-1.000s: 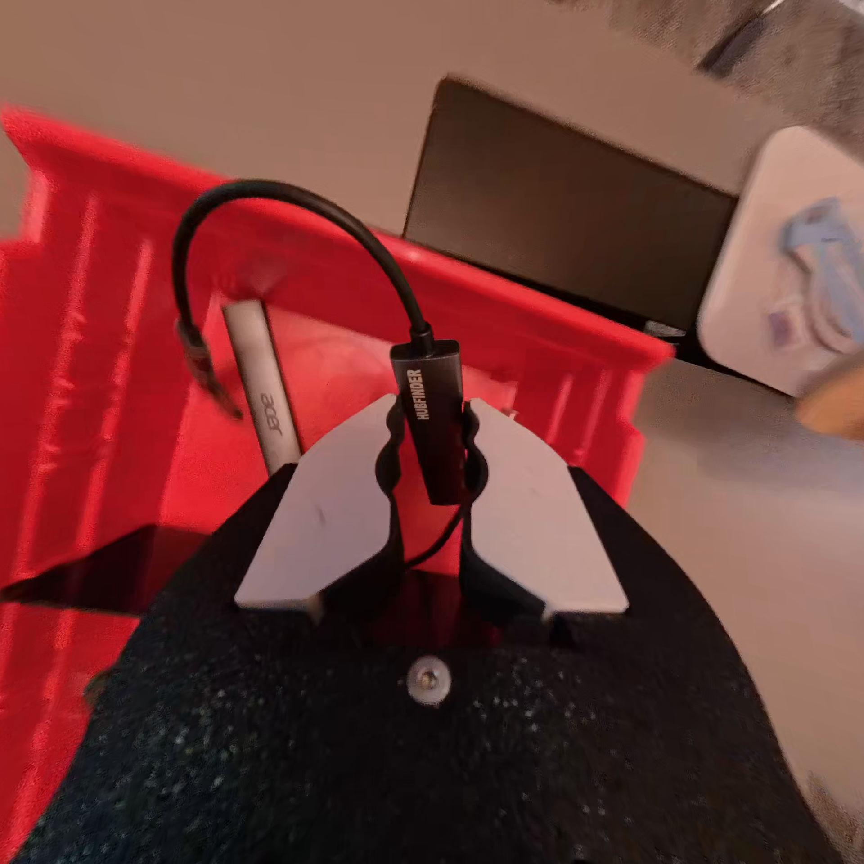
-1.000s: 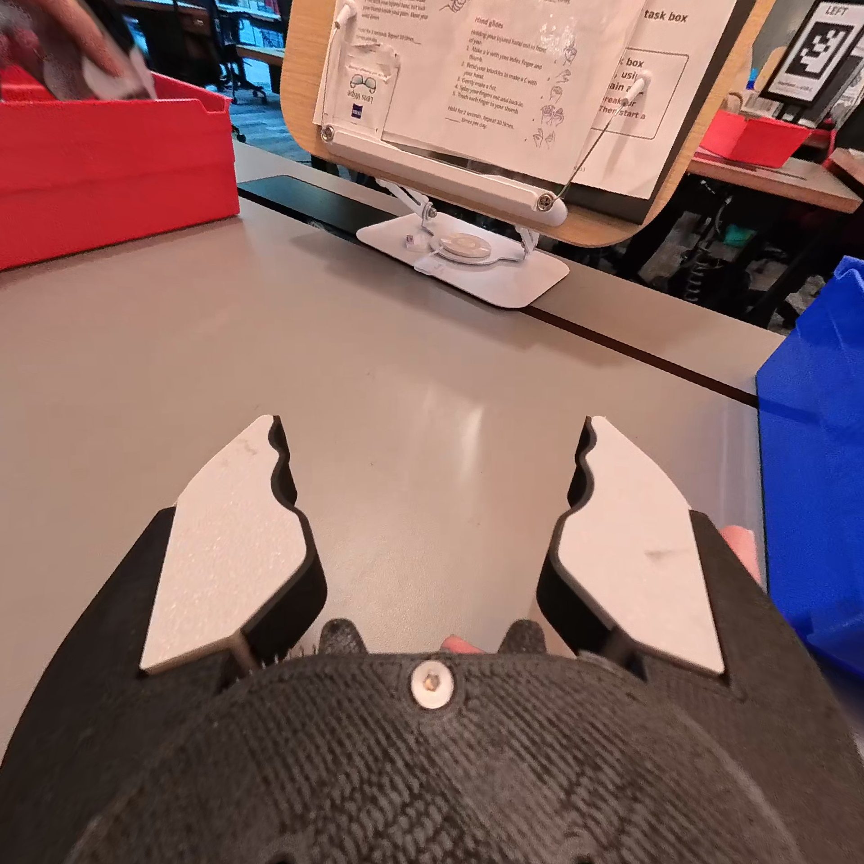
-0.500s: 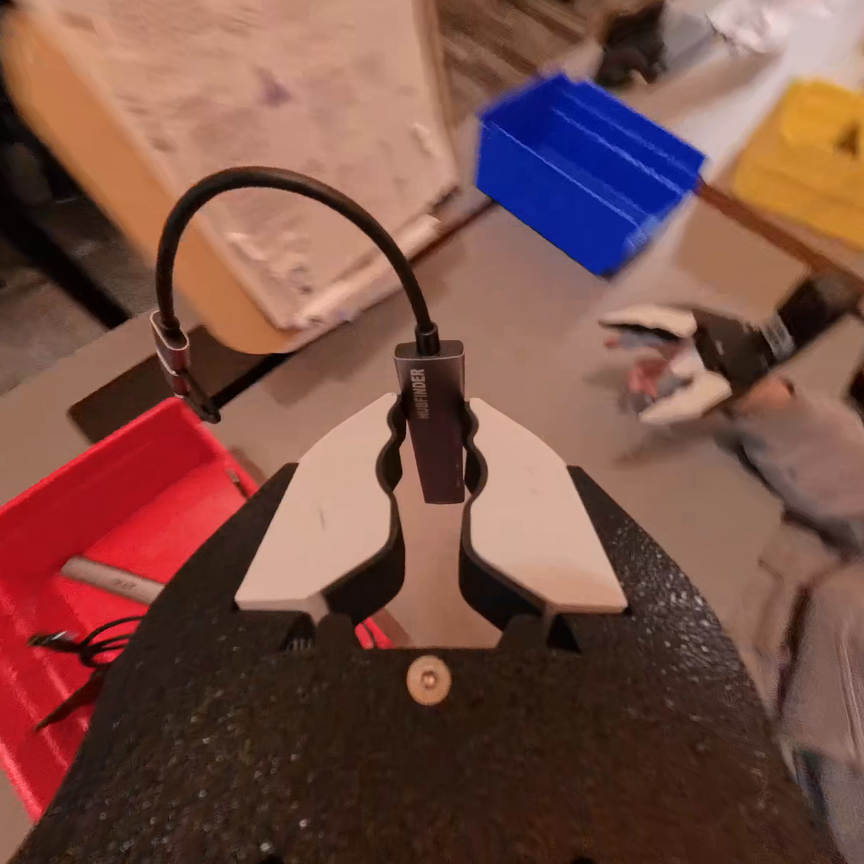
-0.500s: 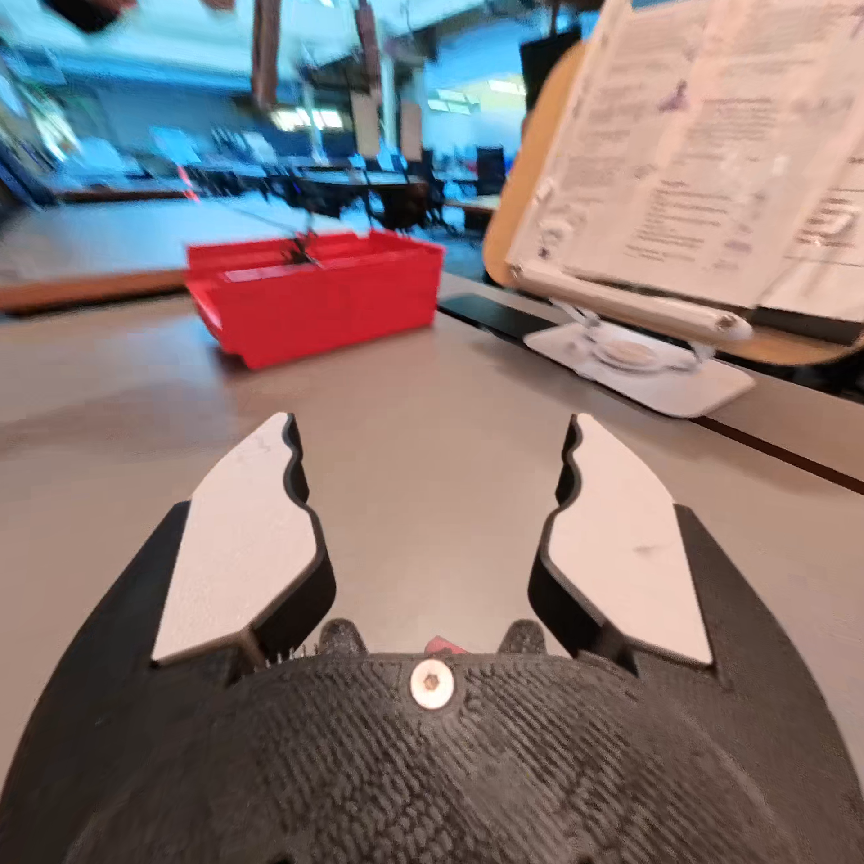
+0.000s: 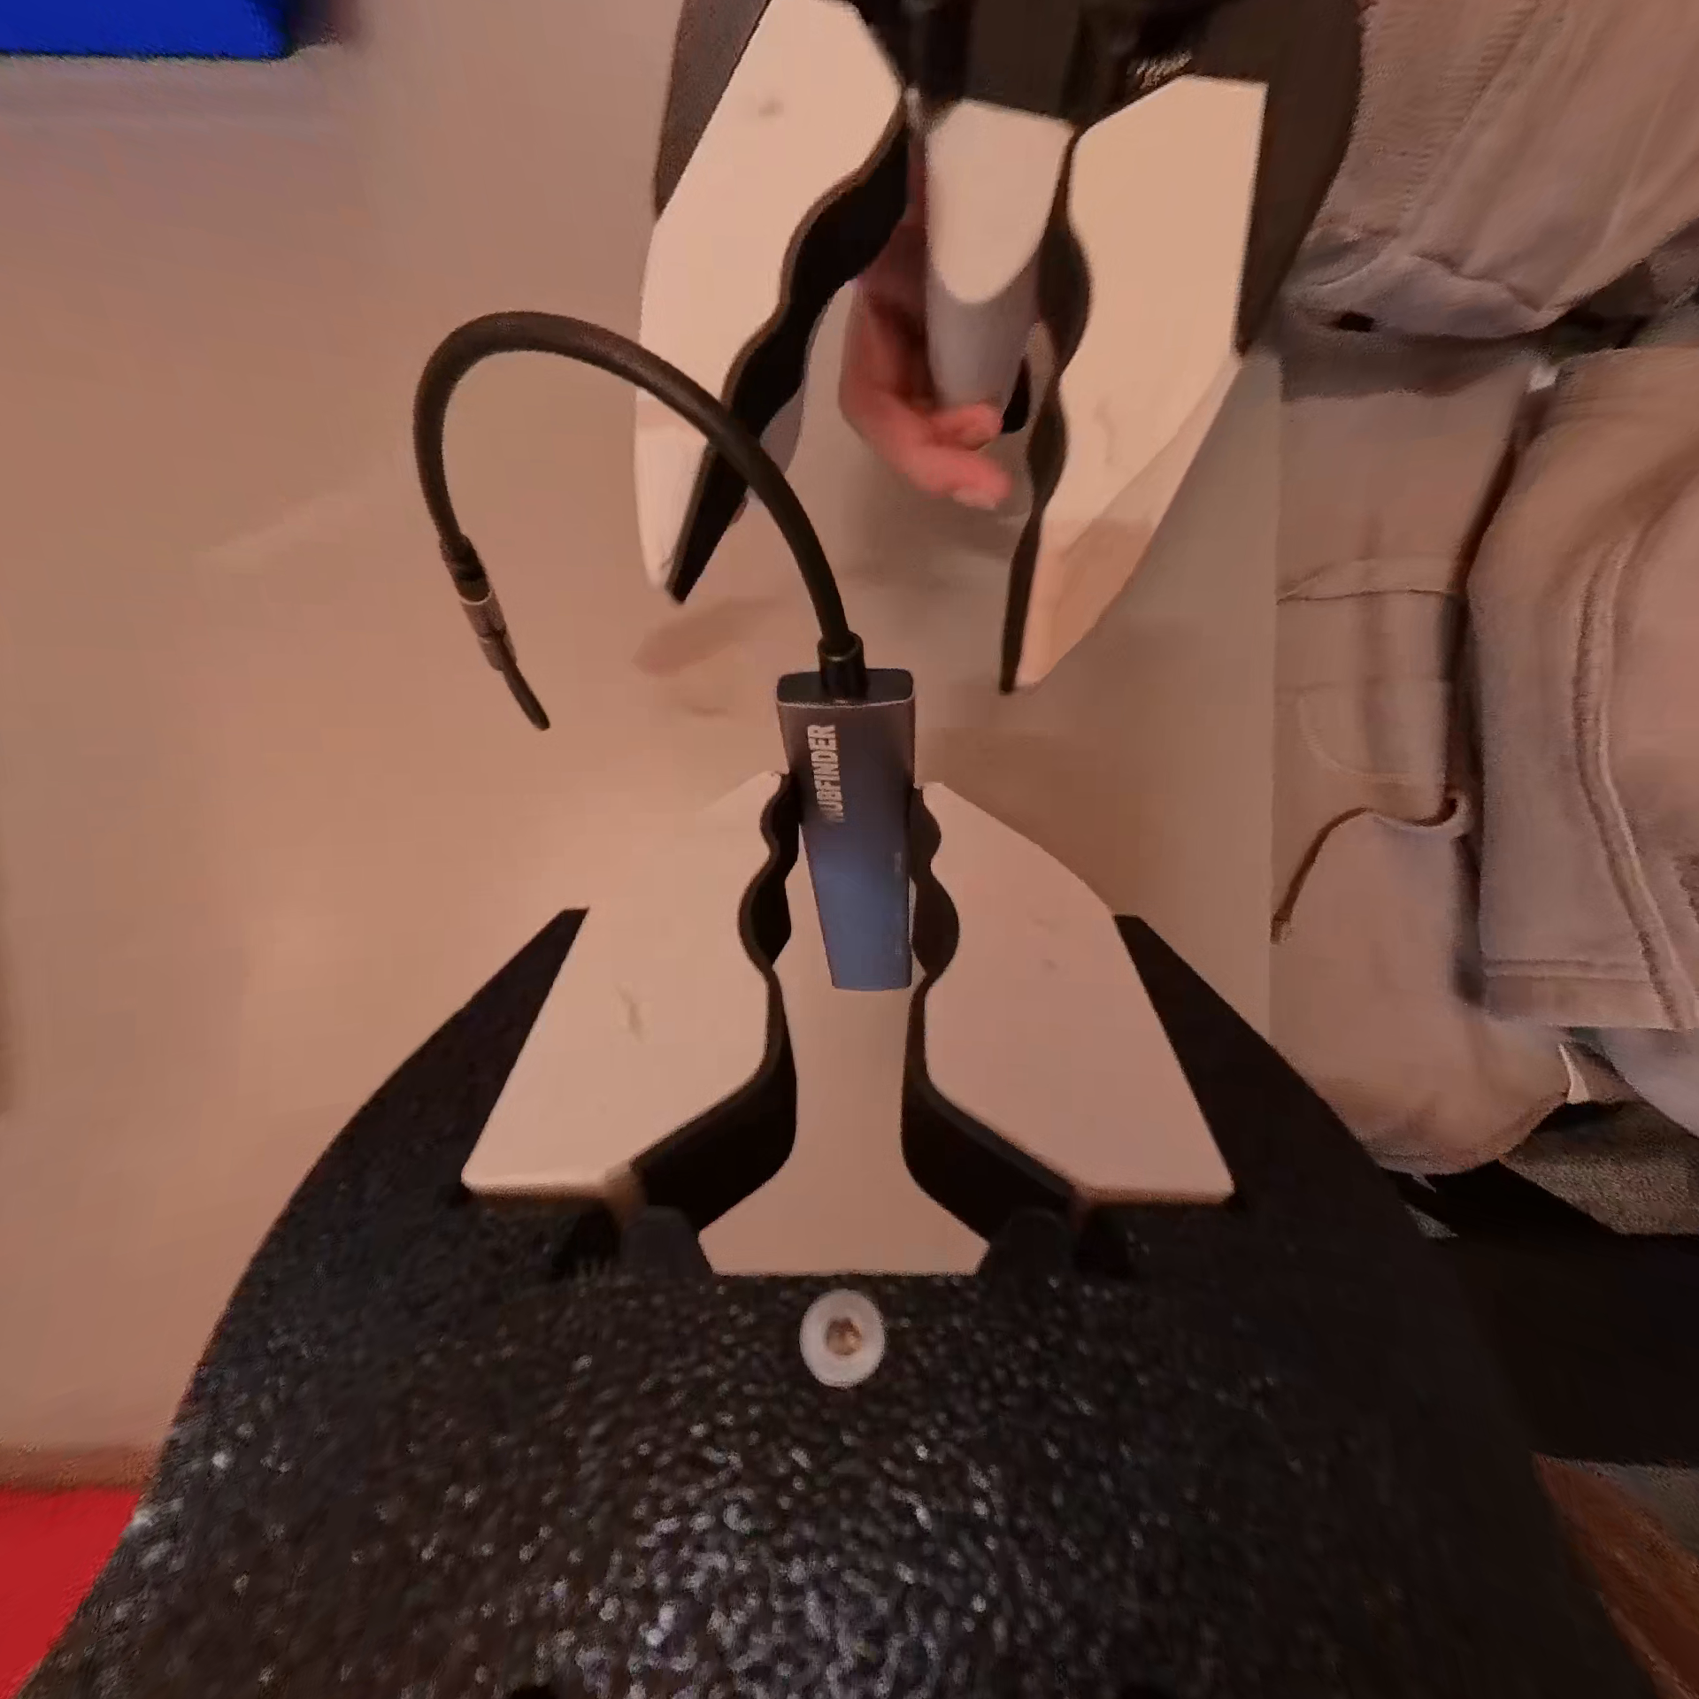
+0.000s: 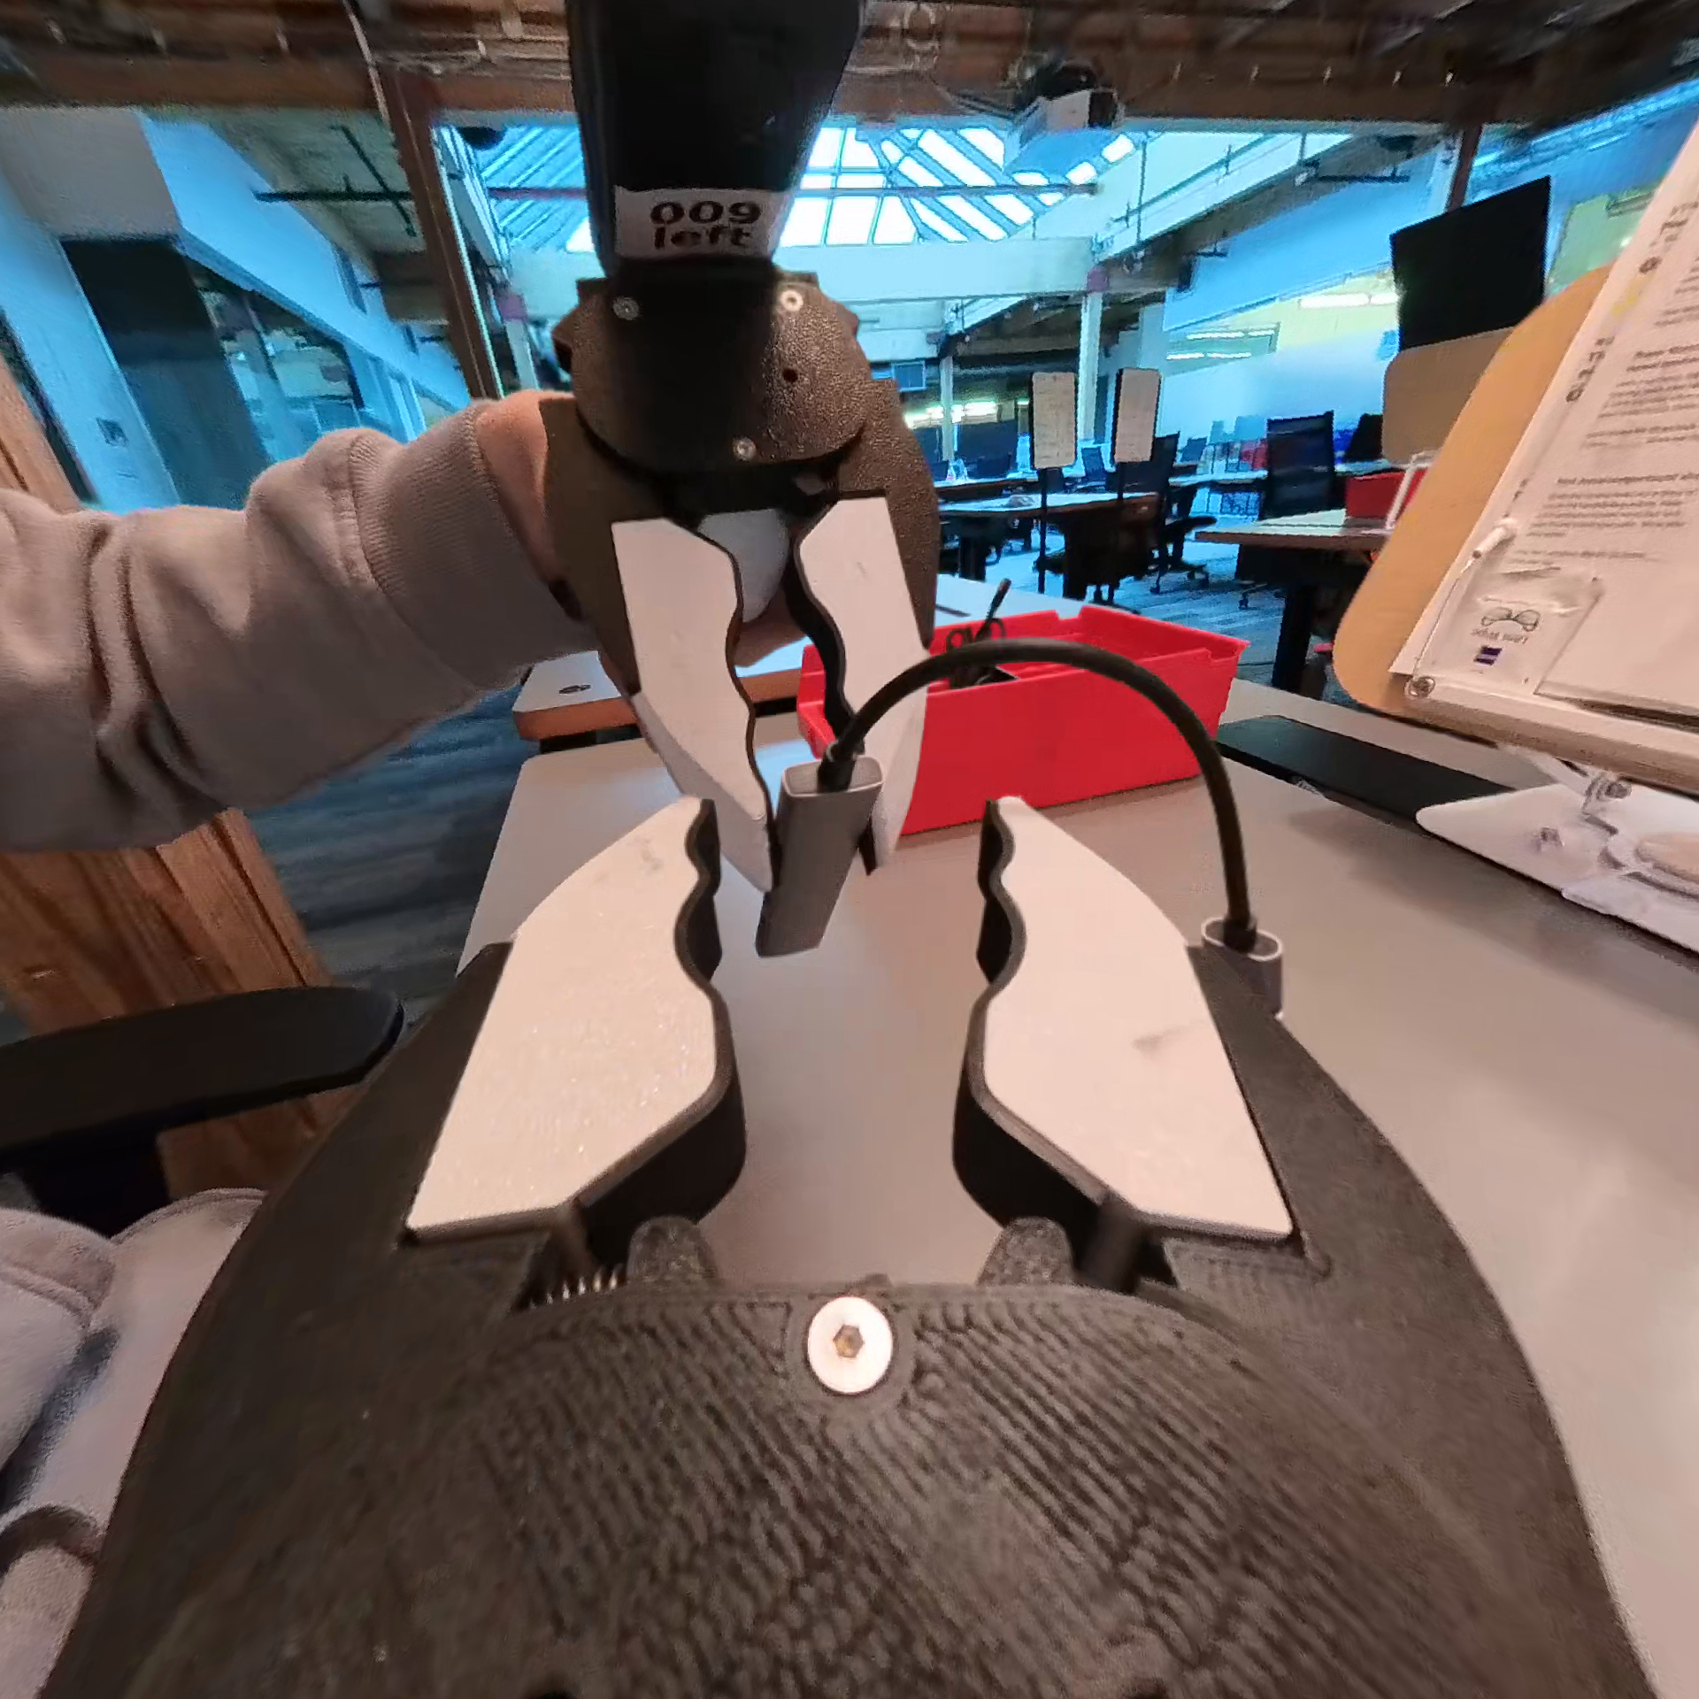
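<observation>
Pinching the grey adapter (image 5: 860,855) in my left claw (image 5: 850,789) above the table (image 5: 230,644); cable (image 5: 588,368) arches free. My right claw (image 6: 846,809) faces it, spread, just beside the adapter.

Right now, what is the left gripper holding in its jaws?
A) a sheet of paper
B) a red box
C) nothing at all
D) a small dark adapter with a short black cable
D: the left gripper has its jaws shut on the small dark adapter, and the short black cable curls up out of the adapter's top, while the right gripper is open just in front of it.
</observation>
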